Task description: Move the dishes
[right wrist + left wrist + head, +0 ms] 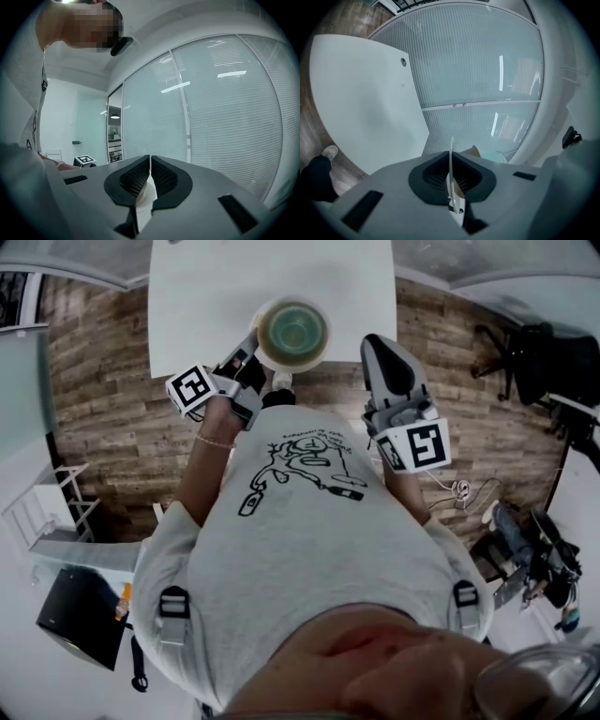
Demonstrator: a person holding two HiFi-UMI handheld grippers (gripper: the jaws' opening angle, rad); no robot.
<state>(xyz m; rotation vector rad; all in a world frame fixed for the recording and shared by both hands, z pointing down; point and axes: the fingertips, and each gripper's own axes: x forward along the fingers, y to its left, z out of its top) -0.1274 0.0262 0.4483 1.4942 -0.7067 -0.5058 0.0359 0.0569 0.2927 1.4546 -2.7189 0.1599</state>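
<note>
In the head view a round dish (292,332) with a cream rim and a green inside hangs over the near edge of the white table (206,296). My left gripper (260,357) is shut on its left rim. The left gripper view shows that thin white rim (451,159) standing upright between the dark pads of my left gripper (451,183), with a tan and pale green part beyond. My right gripper (382,345) points forward to the right of the dish. In the right gripper view its pads (149,180) are shut on the edge of a white dish (145,197). That dish is hidden under the gripper in the head view.
The table (361,103) stands on a wood-plank floor (94,381) against a glass wall with blinds (478,61). A black office chair (530,357) is at the far right. Bags and cables (539,559) lie on the floor at the right.
</note>
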